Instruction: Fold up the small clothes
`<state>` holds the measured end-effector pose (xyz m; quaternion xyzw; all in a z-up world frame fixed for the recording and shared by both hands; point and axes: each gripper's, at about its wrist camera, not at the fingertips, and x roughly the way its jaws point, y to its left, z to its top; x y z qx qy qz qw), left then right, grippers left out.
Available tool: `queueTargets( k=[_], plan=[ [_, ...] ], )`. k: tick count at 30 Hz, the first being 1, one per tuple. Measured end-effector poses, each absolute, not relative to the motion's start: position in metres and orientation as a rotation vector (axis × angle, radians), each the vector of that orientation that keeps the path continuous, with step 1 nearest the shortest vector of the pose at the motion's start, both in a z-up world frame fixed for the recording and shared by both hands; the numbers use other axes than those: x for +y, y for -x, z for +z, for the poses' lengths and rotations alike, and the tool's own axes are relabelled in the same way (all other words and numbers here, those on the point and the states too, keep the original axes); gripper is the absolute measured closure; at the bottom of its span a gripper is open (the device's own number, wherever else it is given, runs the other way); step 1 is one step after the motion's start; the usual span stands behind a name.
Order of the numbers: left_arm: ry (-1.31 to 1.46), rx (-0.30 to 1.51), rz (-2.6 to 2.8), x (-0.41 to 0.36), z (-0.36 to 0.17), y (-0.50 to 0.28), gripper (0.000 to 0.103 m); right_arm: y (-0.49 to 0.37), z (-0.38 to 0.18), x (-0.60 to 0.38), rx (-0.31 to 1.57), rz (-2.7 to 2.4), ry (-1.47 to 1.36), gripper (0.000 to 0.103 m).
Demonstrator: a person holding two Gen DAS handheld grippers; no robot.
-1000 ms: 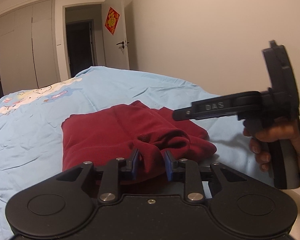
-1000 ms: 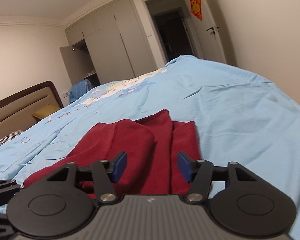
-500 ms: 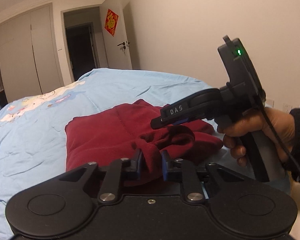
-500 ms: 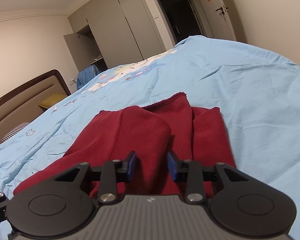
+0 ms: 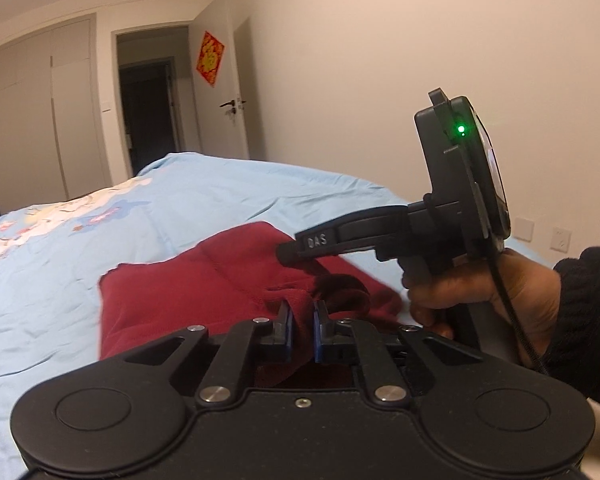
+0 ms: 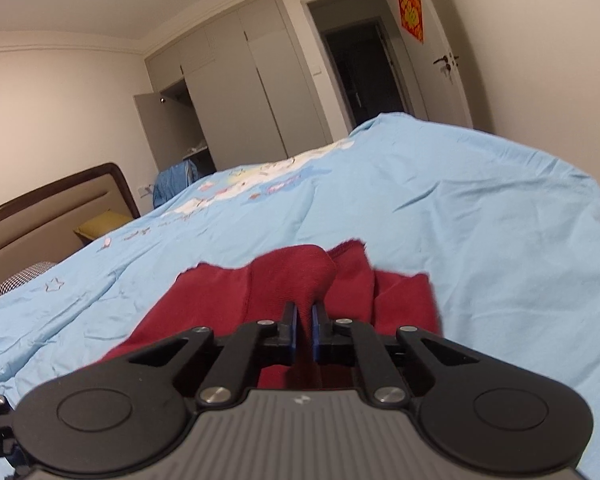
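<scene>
Two grippers, left gripper and "DAS"-marked right gripper, fingers clamped on red garment

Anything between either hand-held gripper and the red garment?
Nothing visible. The left hand-held gripper and right hand-held gripper are each shut directly on a fold of the red garment on the blue bedspread.

Red garment edges blurred, near part hidden.

There is one red garment, one blue bed, two tongs, one hand, one red door ornament.
</scene>
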<state>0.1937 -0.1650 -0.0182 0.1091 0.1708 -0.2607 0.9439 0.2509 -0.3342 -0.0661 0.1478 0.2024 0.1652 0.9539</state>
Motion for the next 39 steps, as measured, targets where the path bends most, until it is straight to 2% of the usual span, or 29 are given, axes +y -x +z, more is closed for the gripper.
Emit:
queueTargets(
  k=[7, 21, 30, 33, 34, 35, 38, 39],
  plan=[
    [-0.21, 0.34, -0.598, -0.186, -0.018, -0.204, 0.094, -0.245, -0.063, -0.364, 0.375, 0.271, -0.322, 0.095],
    [-0.193, 0.403, -0.636, -0.202, -0.035, -0.218, 0.093, -0.245, -0.086, -0.373, 0.436, 0.215, -0.371, 0.095],
    [-0.12, 0.425, -0.681, -0.197, -0.026, -0.226, 0.074, -0.243, -0.084, -0.372, 0.451, 0.2, -0.365, 0.085],
    [-0.05, 0.422, -0.681, -0.185, -0.021, -0.225, 0.064, -0.241, -0.083, -0.37, 0.452, 0.191, -0.357, 0.082],
    [-0.033, 0.416, -0.672, -0.182, -0.019, -0.225, 0.056, -0.24, -0.082, -0.37, 0.451, 0.187, -0.351, 0.08],
    [-0.02, 0.407, -0.656, -0.178, -0.016, -0.225, 0.046, -0.238, -0.081, -0.369, 0.45, 0.183, -0.344, 0.073],
    [0.015, 0.381, -0.599, -0.164, -0.008, -0.226, 0.034, -0.234, -0.078, -0.367, 0.442, 0.172, -0.33, 0.054],
    [0.032, 0.376, -0.577, -0.157, -0.005, -0.227, 0.032, -0.232, -0.077, -0.367, 0.437, 0.171, -0.325, 0.051]
  ],
)
